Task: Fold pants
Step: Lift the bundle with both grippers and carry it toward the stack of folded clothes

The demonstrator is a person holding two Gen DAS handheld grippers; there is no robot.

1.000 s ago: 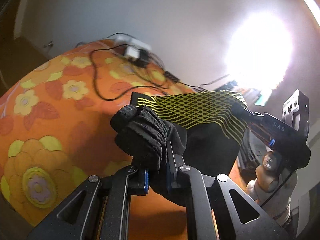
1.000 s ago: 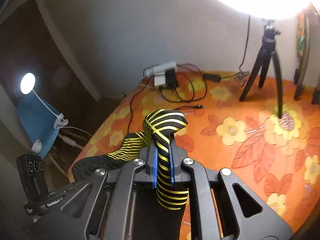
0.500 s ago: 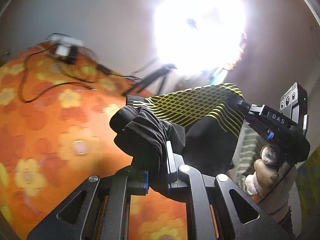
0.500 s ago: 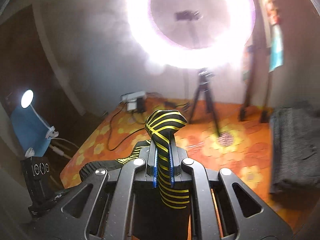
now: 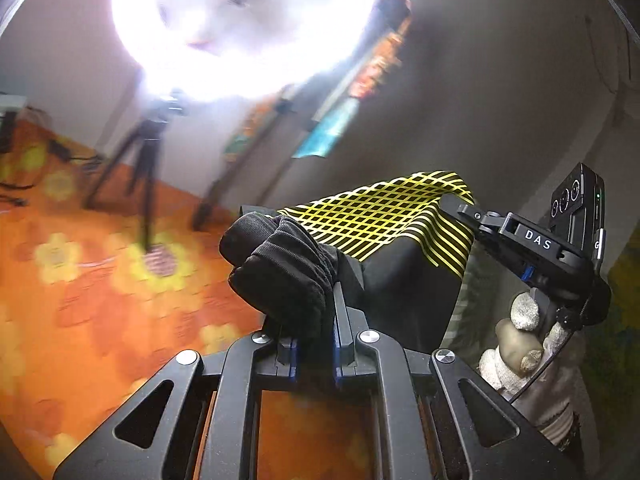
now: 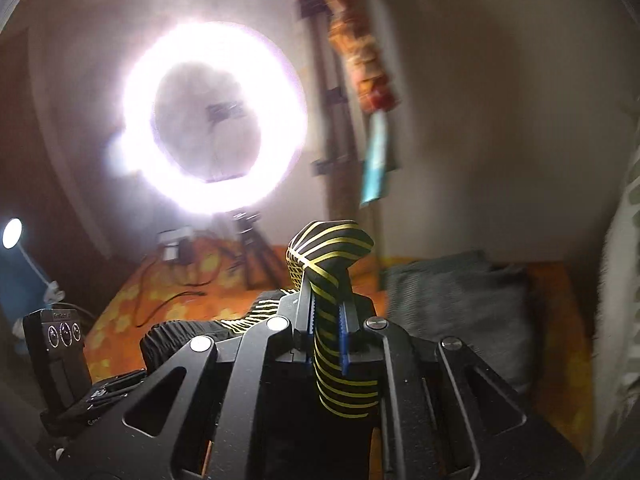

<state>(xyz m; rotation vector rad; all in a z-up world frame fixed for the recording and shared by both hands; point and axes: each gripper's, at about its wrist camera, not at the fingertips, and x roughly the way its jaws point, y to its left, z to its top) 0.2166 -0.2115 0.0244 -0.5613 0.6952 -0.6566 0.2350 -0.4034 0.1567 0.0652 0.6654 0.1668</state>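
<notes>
Pants (image 5: 384, 216), black with yellow stripes, hang in the air between the two tools, lifted off the orange flowered surface (image 5: 100, 280) below. Going left to right: the left tool (image 5: 314, 356) is clamped on a bunched fold of the black ribbed part, probably the waistband, which bulges out above its fingers. From there the striped cloth stretches across to the right tool (image 5: 452, 202), seen in the left view pinching the far corner; the person's gloved right hand (image 5: 520, 340) grips its handle. In the right view that tool (image 6: 326, 340) is closed on a narrow roll of striped fabric standing up between its fingers.

Holding two points apart like this seems meant to pull the top edge taut so the legs drop straight and hang even, ready to be laid down flat for a fold. No fold looks made yet, I would judge.

Behind, a ring lamp (image 6: 212, 120) on a tripod (image 5: 144, 168) glares, and a grey cushion (image 6: 452, 312) lies on the surface to the right.
</notes>
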